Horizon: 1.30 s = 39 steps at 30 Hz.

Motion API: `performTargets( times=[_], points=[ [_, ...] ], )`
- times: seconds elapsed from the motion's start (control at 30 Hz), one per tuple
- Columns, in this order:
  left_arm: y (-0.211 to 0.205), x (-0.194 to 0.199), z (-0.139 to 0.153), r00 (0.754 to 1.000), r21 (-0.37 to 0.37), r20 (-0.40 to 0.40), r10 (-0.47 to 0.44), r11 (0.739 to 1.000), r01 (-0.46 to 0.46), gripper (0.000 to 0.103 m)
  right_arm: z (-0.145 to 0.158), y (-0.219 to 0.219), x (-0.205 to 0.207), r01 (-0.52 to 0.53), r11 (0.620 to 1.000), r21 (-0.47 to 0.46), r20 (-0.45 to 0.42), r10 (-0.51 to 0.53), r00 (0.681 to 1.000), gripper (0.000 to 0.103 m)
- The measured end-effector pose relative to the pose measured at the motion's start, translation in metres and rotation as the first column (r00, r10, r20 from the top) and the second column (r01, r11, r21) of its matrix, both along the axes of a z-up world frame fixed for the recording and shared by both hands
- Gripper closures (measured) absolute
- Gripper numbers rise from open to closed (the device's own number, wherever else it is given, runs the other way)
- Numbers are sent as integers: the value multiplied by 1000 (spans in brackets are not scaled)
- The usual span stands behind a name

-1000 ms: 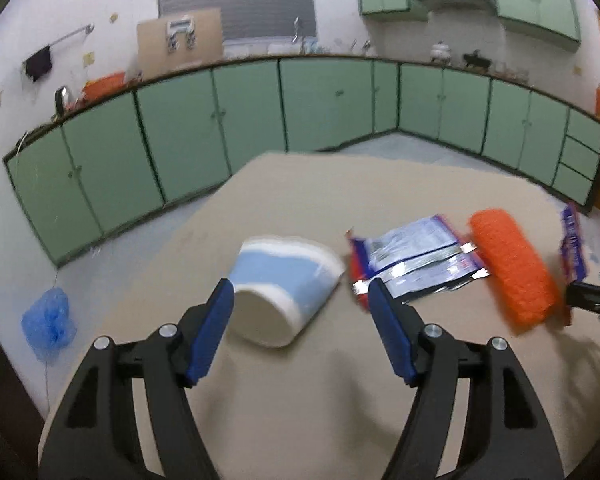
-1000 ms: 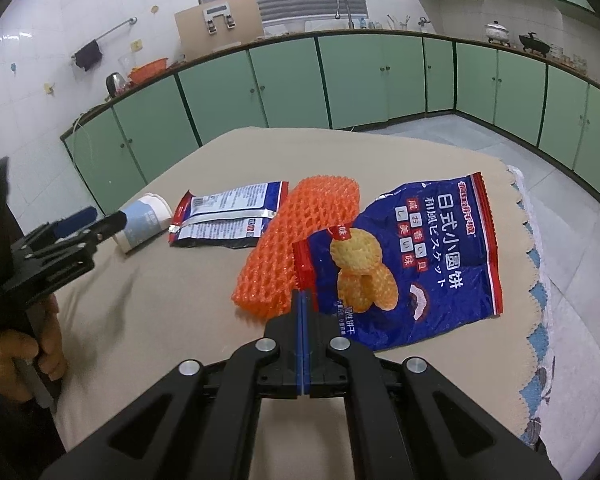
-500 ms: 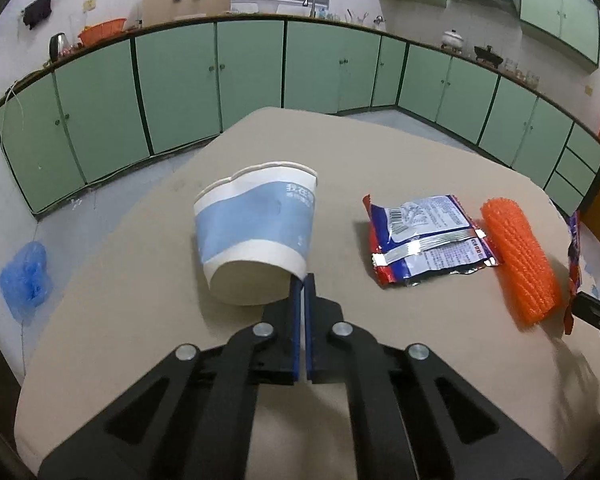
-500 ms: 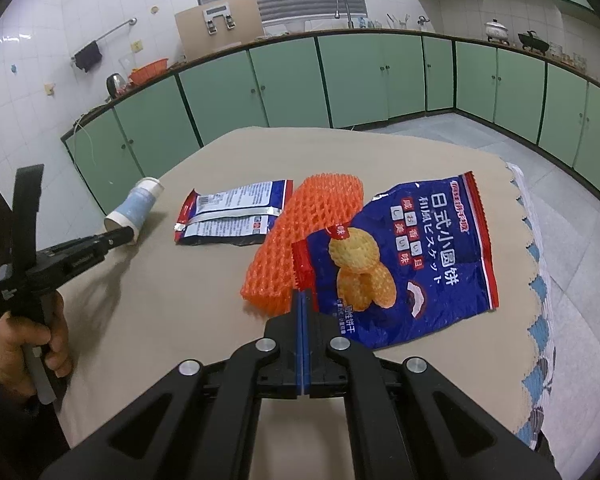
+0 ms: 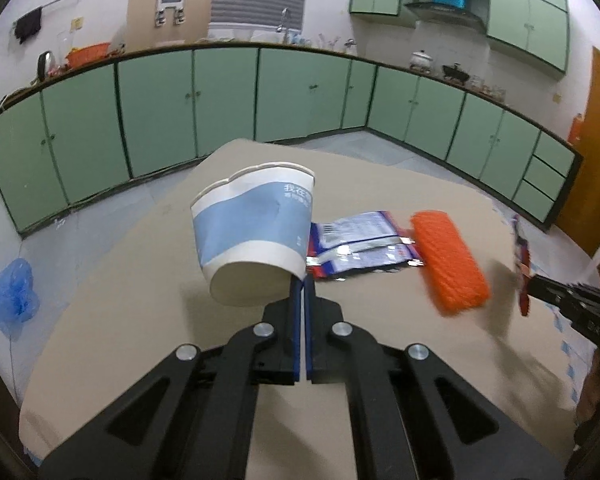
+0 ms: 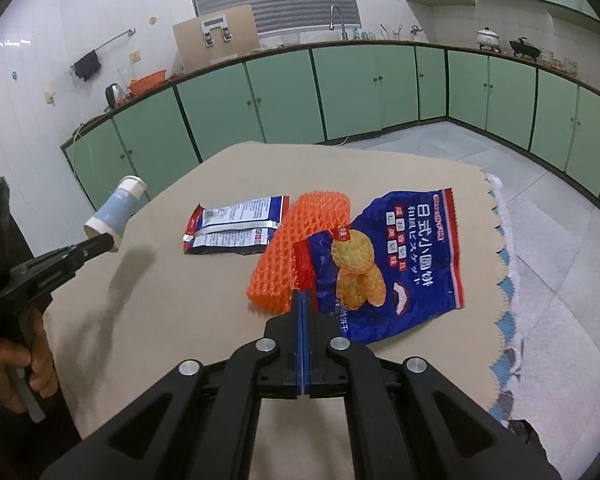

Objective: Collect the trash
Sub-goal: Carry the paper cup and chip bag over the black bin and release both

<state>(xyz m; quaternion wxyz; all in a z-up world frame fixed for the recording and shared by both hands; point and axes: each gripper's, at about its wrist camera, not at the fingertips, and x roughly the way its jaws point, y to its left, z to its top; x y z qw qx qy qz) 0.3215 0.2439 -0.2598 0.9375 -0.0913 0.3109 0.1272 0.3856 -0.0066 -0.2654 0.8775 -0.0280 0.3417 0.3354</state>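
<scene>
Above the left edge of the table (image 6: 400, 168), the left gripper (image 5: 301, 280) has its jaws pressed together on the base rim of a paper cup (image 5: 256, 232), and the right wrist view shows that cup (image 6: 118, 210) held clear of the cloth, its shadow lying on the tabletop below. The right gripper (image 6: 302, 294) is likewise closed, pinching the near corner of a blue biscuit bag (image 6: 384, 264); the bag seems to be partly lifted at that corner, with the rest draped toward the table's right edge, though how much of it is off the surface I cannot tell. An orange foam net (image 6: 300, 240) lies near the middle of the table, just beside the bag and partly under its edge, and a flattened silver and red wrapper (image 6: 236, 228) sits just left of the net, closer to the far edge. Neither of those two is being touched. No bin or bag for the trash shows in either view, apart from a blue plastic bag (image 5: 14, 296) on the floor off the table's left side, whose purpose is unclear. As I judge it, the job is about half begun: two pieces are gripped but not yet dropped anywhere, and two remain to be picked up.
</scene>
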Motion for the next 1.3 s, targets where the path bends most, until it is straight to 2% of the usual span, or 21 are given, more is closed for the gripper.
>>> performTargets(
  times=[0.4,0.7,1.0,1.3],
  points=[
    [-63,-35,28,991,-3,34,-129,992,129,103,42,-51,-45,63,996,54,38,-66,997,103],
    [-135,-48,41,957,7,54,-284,959,284,103,68,-103,-86,128,989,79,61,-133,989,103],
    [-201,-56,51,905,23,69,-421,907,420,103,85,-167,-116,240,966,94,74,-247,966,103],
    [-268,-63,48,820,30,64,-568,823,568,103,86,-221,-147,340,936,91,69,-347,935,103]
  ],
)
